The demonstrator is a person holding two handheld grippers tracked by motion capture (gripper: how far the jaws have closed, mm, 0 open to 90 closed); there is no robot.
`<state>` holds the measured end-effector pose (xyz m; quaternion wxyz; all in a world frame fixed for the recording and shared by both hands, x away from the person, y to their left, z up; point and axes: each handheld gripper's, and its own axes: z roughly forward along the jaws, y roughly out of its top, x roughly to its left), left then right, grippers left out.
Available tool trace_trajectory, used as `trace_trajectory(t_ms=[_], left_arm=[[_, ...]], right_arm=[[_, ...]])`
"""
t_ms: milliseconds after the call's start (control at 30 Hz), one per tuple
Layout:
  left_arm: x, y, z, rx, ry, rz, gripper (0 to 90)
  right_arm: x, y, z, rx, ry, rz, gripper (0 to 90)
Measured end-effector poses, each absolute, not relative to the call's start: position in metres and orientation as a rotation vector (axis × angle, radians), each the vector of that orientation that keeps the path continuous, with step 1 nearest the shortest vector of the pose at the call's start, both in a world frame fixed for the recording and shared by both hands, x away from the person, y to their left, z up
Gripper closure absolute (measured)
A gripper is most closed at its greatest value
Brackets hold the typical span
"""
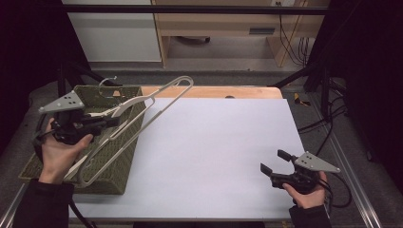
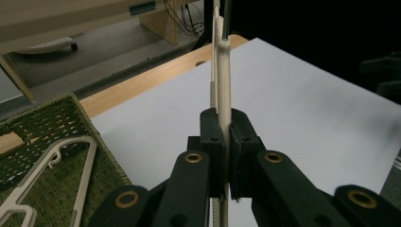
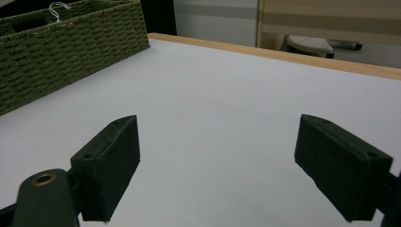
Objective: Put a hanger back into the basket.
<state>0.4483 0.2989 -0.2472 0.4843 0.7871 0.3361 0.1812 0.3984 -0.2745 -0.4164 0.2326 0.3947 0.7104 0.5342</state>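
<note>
Left gripper clamps hanger above basket.

Honestly can't read a single word, number or logo anywhere here. Nothing legible is printed on any surface in these shots.

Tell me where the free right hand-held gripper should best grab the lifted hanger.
Probably the hanger's long straight bar, approached from the right over the table: it slants up clear of the basket, and the right hand-held gripper is open.
</note>
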Motion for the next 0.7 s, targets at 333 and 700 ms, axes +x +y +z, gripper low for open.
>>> trace_trajectory(t_ms=[333,700], left_arm=[[0.462,0.333,-0.235,1.919,0.845,0.49,86.3],[0.479,0.372,-0.249,1.947,0.882,0.528,86.3]], right_arm=[[0.398,-0.275,-0.417,1.084,1.953,1.464,15.4],[0.398,-0.276,-0.417,1.096,1.951,1.461,15.3]])
